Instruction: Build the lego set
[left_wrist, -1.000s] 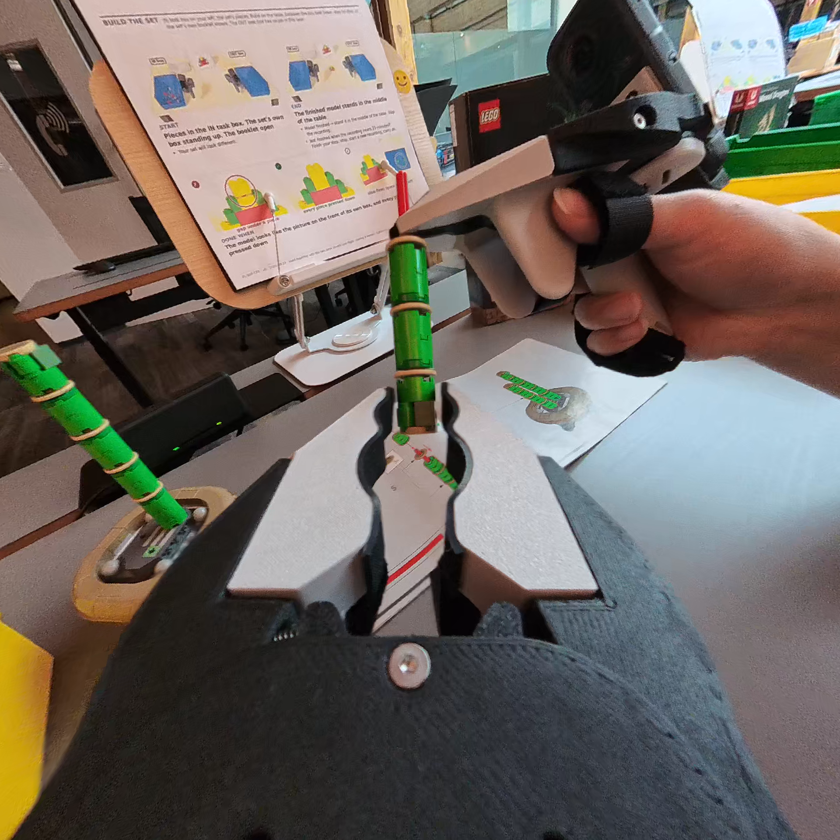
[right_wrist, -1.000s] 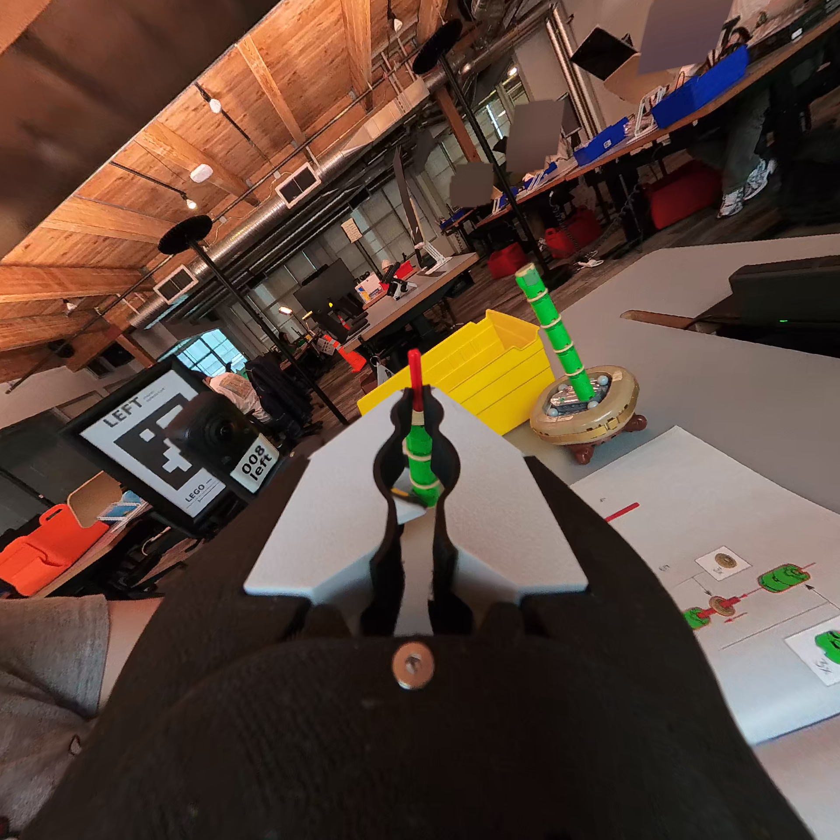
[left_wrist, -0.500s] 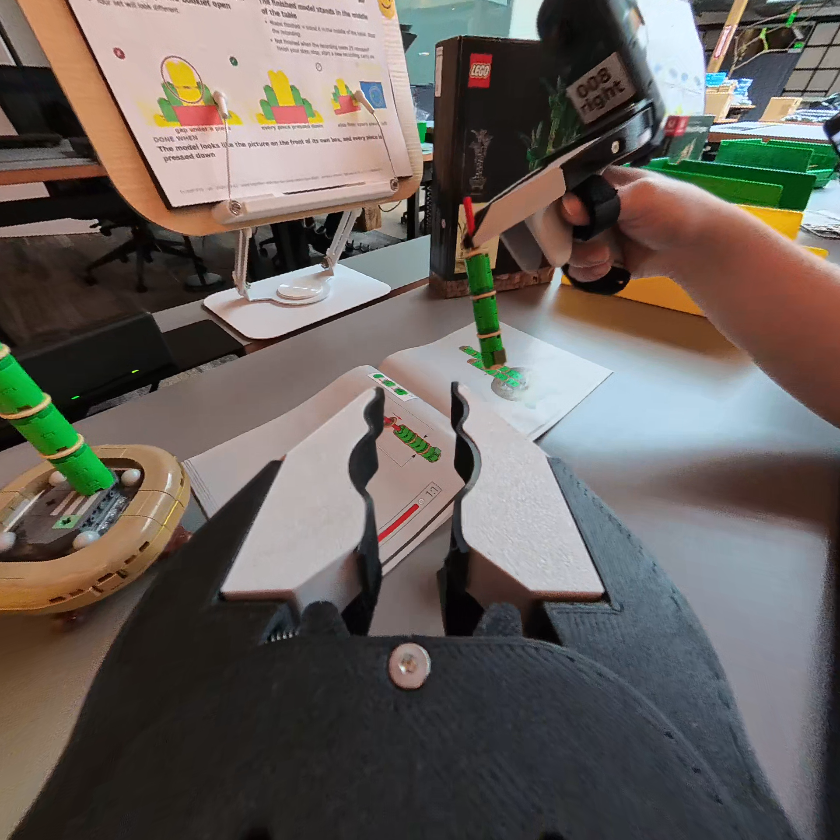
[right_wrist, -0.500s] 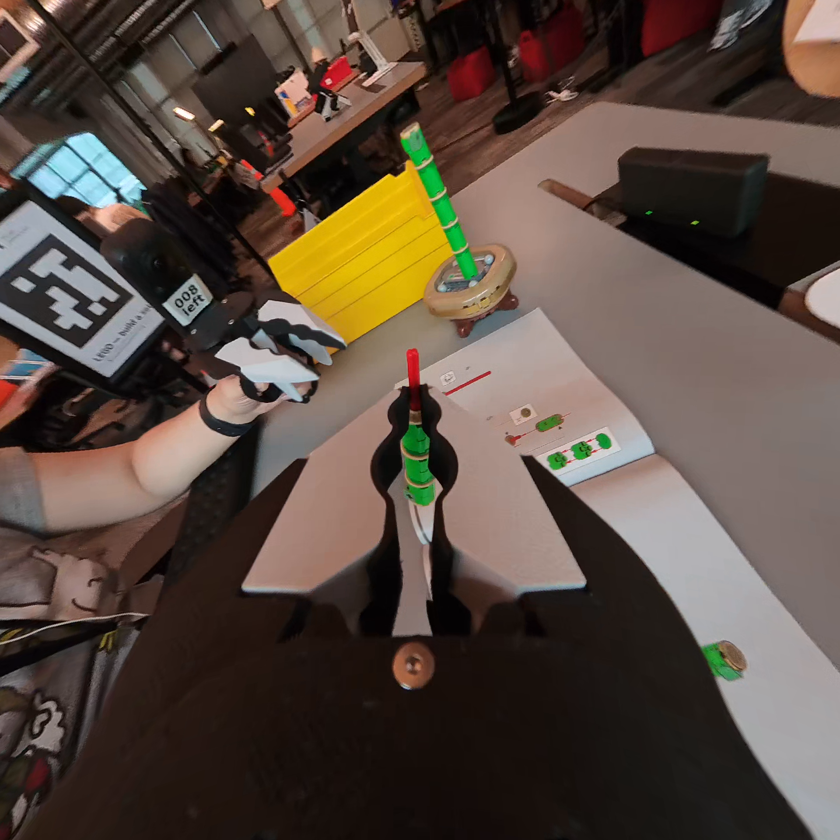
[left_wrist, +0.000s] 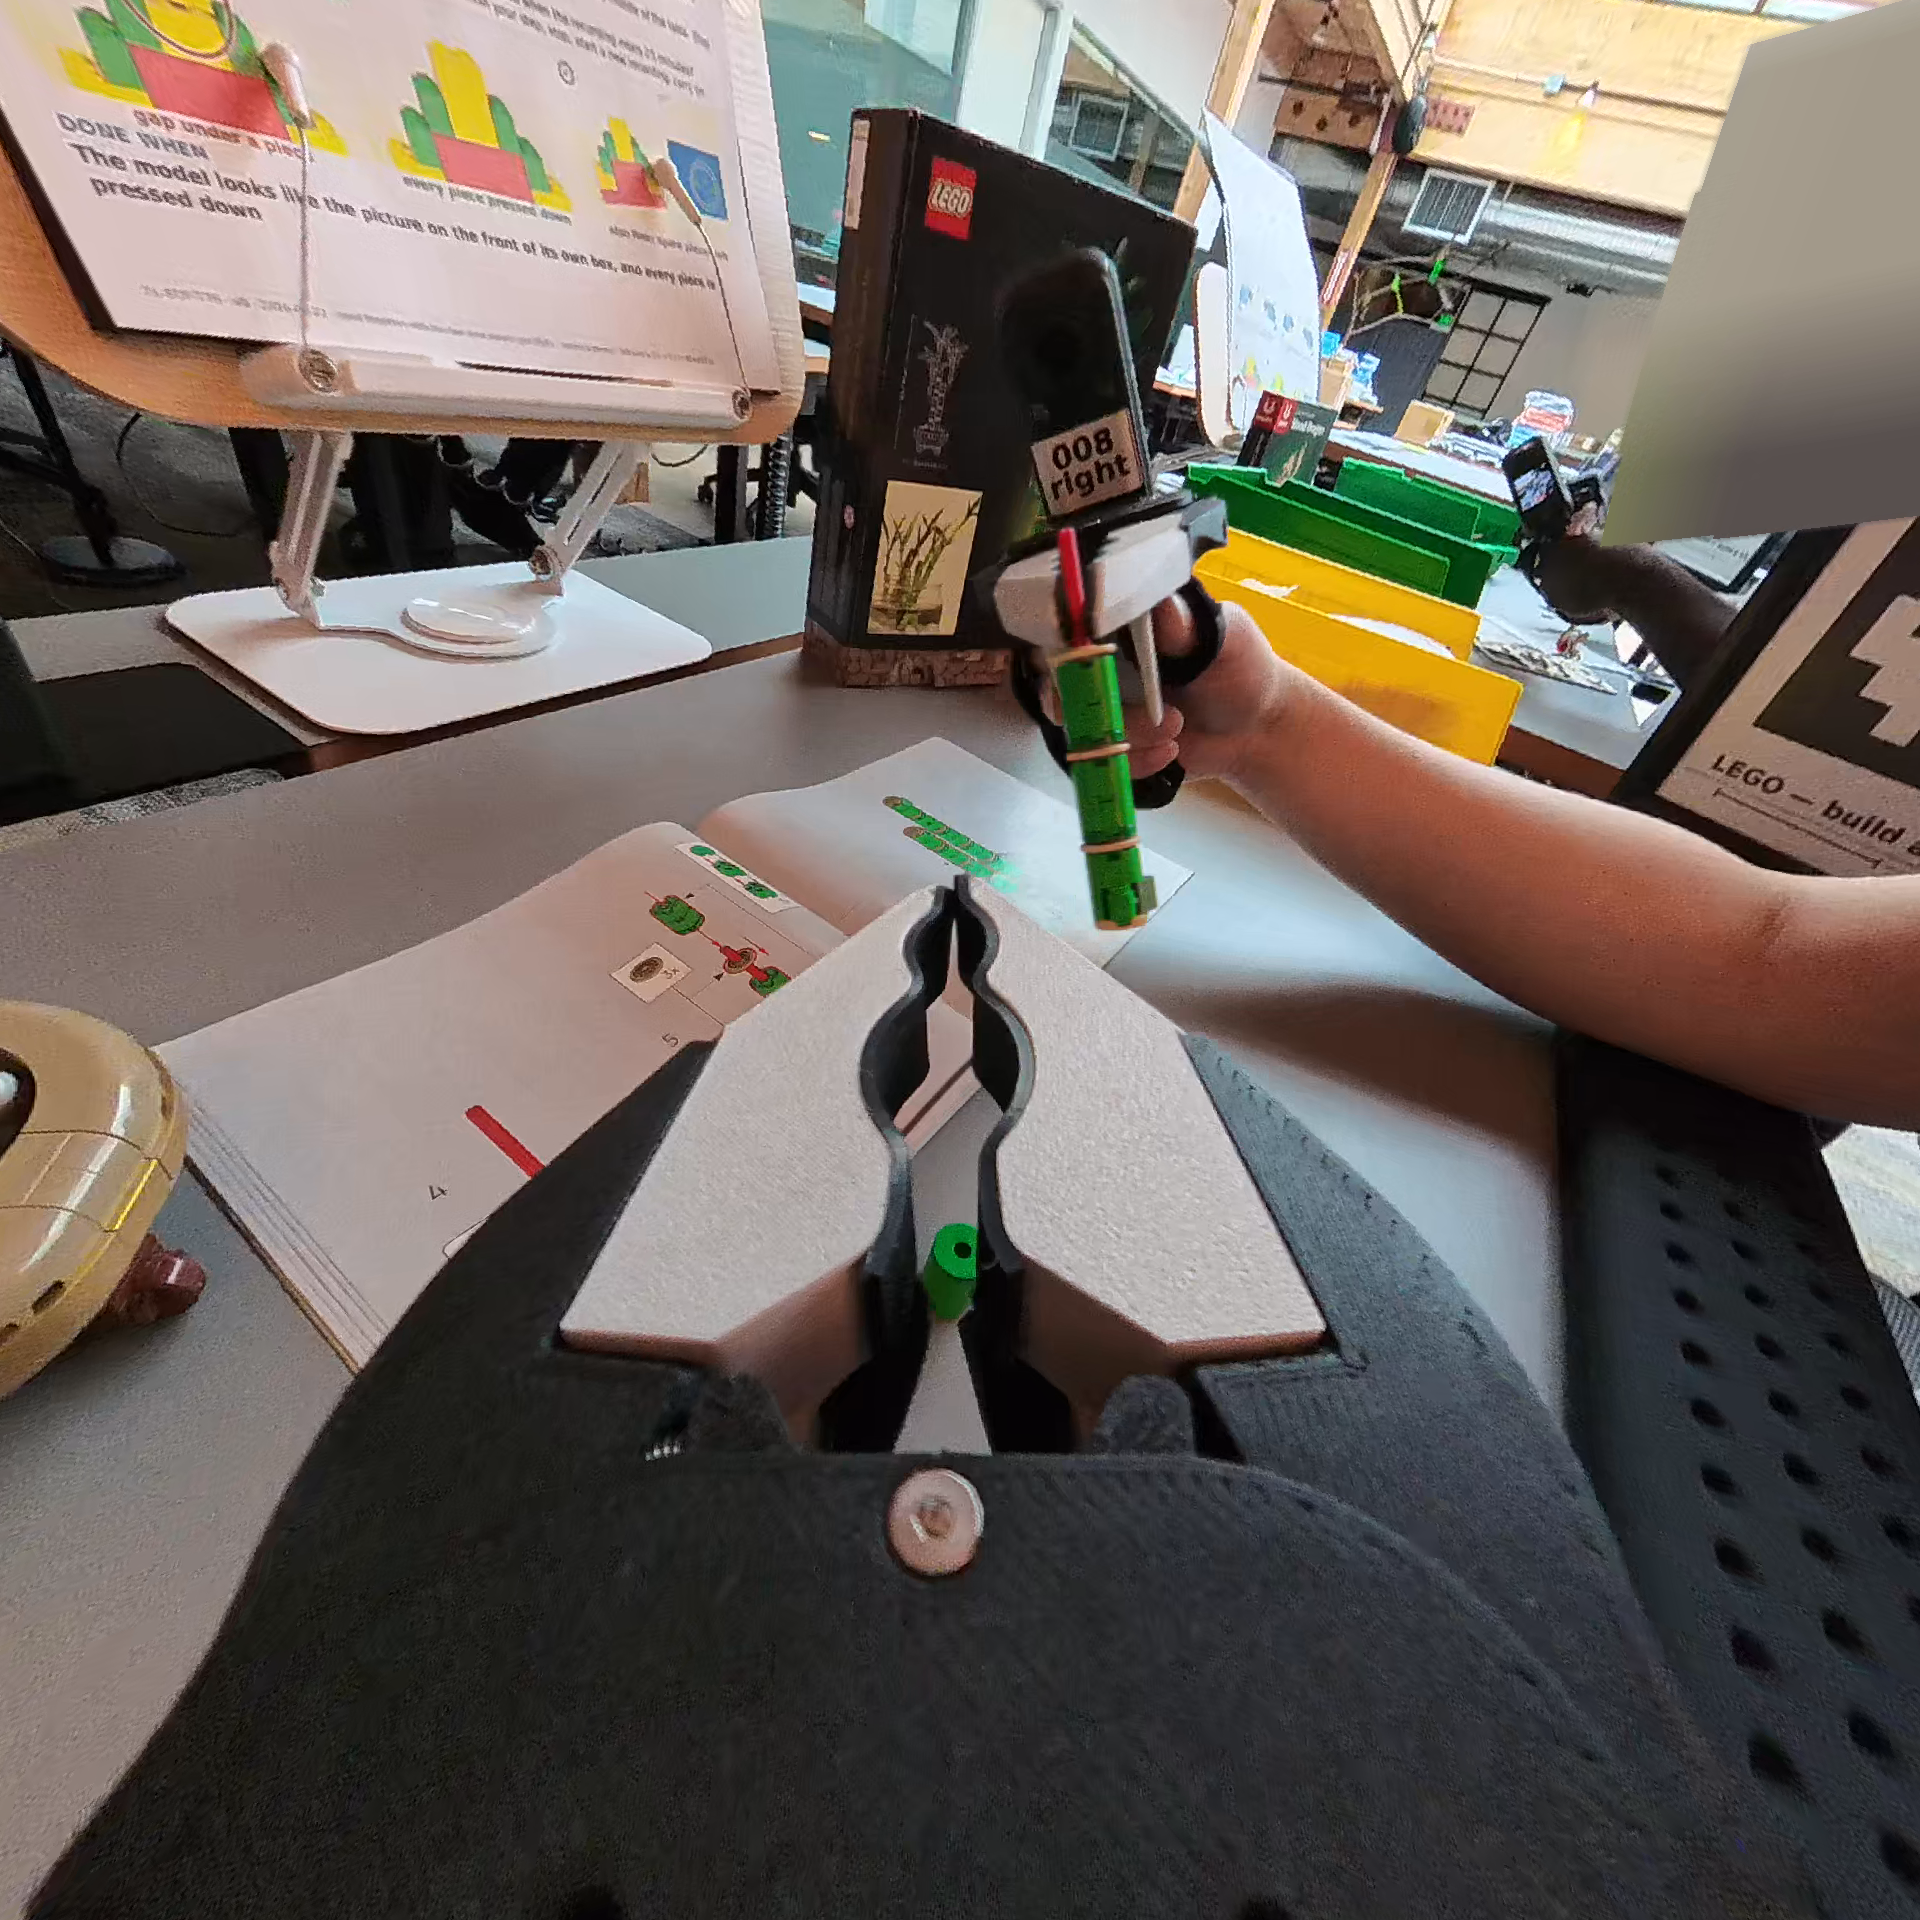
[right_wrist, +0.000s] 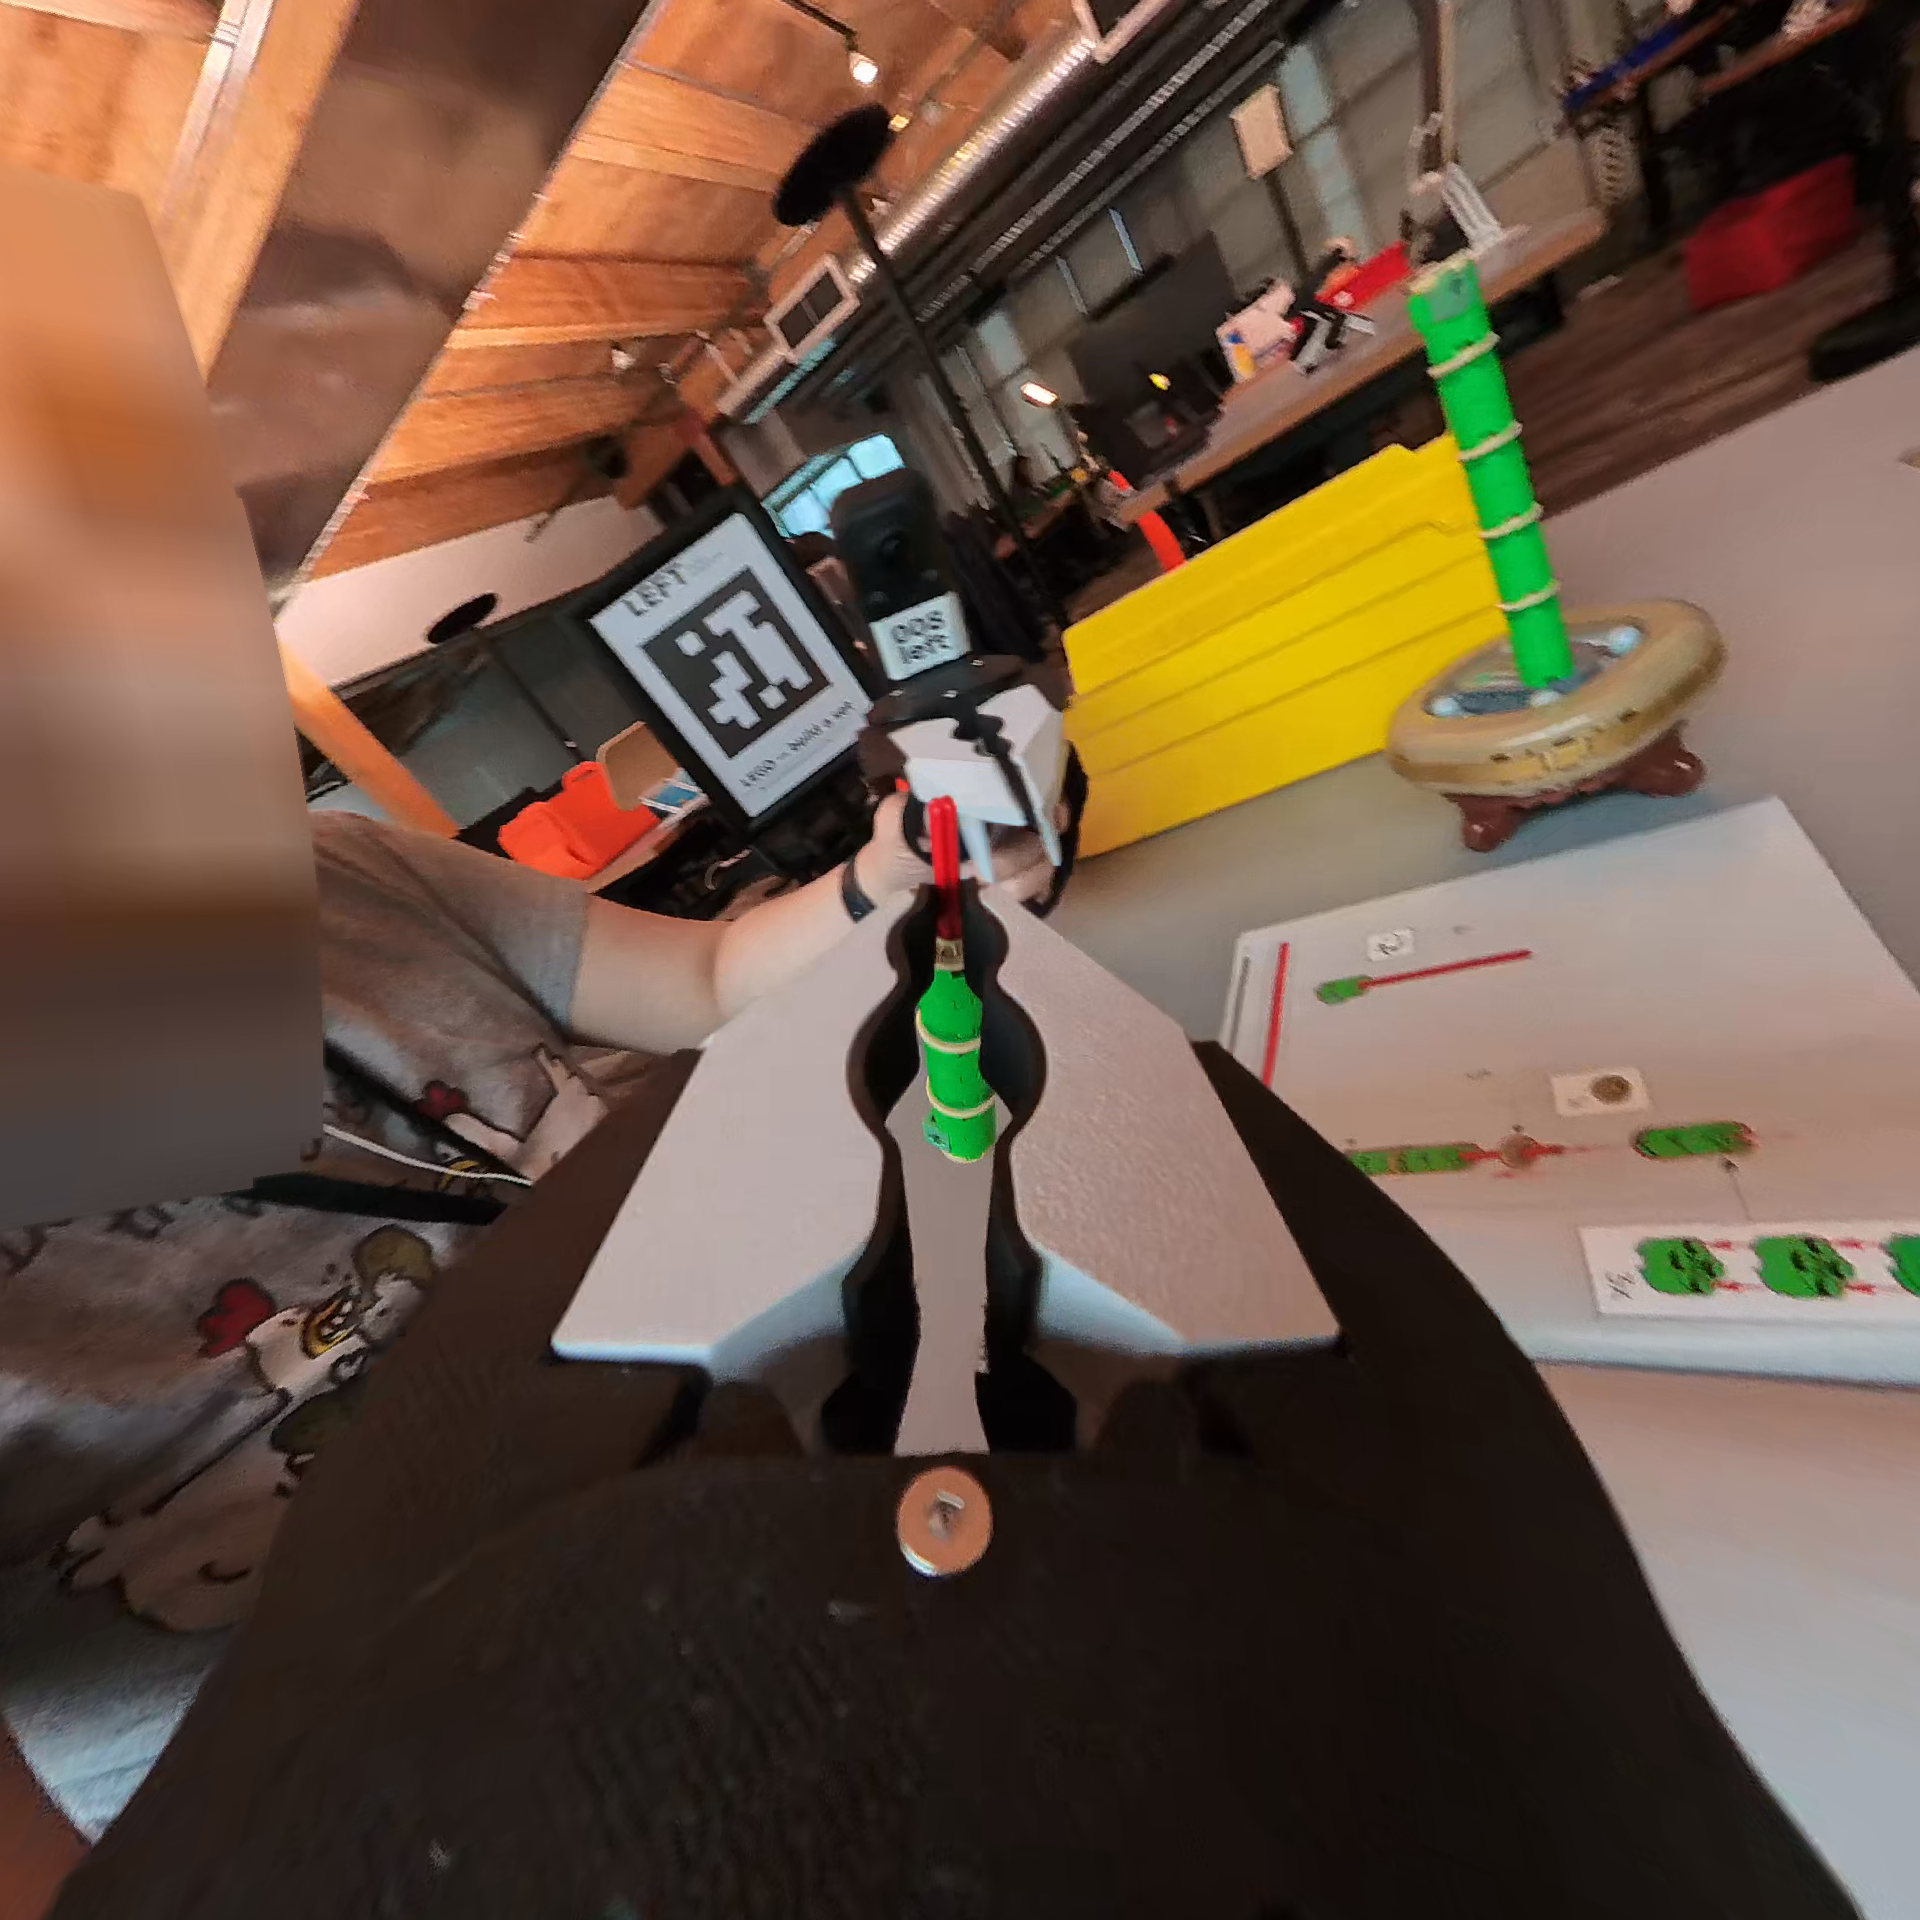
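Two grippers in view, both off the table. My right gripper is clamped on a thin red axle whose tip sticks out past the fingertips; the green stalk segment threaded on that axle hangs back between the fingers toward the camera, banded with tan rings. In the left wrist view the same right gripper sits ahead and slightly right of my left one, with the stalk pointing down over the far page of the open instruction booklet, clear of the paper.

My left gripper has its fingertips nearly touching, with nothing pinched at the tips. A small green round piece shows low in the gap between the fingers, near their base; whether it is wedged there or lies on the table beneath, I cannot tell. The booklet is directly under and ahead of this gripper.

Left of the left gripper, at the frame edge, is the tan round base of the model. From the right wrist view that base is ahead and well to the right, with a taller green stalk standing in it, tilted slightly. A yellow bin stands just behind it. The set's black box stands upright ahead of the left gripper, beyond the booklet, beside a stand with a printed sheet.
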